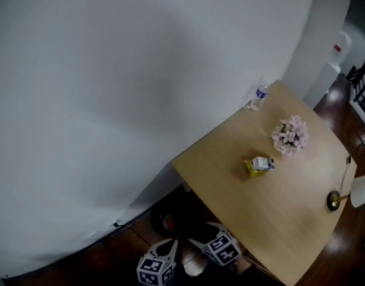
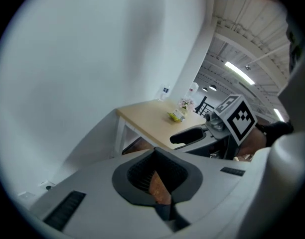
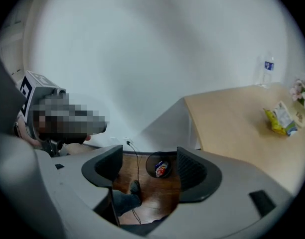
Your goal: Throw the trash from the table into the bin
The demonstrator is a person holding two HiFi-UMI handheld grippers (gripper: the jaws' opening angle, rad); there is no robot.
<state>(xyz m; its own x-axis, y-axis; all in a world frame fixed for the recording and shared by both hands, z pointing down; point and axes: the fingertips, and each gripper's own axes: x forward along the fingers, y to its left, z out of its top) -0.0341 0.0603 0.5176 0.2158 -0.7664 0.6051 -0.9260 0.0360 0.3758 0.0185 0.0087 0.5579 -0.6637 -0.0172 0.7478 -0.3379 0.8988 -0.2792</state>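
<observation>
A: The left gripper (image 2: 155, 158) is showing its jaws together, with nothing caught between them. The right gripper (image 3: 148, 163) is hanging beside it with its jaws wide apart and nothing in them.

B: And where is the trash lying?

A: The yellow packet (image 1: 259, 165) is sitting about the middle of the tabletop (image 1: 290, 219). Both grippers are hovering off the table, past its near left edge and well apart from the packet. In the right gripper view it is lying far to the right of the jaws.

B: And the bin?

A: The bin (image 3: 161, 167) is standing on the floor by the tabletop's left corner, and is showing between the right gripper's jaws with something colourful inside.

B: Anything else on the table?

A: A water bottle (image 1: 260, 94) is standing at the far corner by the wall. Pink flowers (image 1: 291, 134) are lying near the far edge, and a lamp (image 1: 349, 196) is sitting at the right edge.
</observation>
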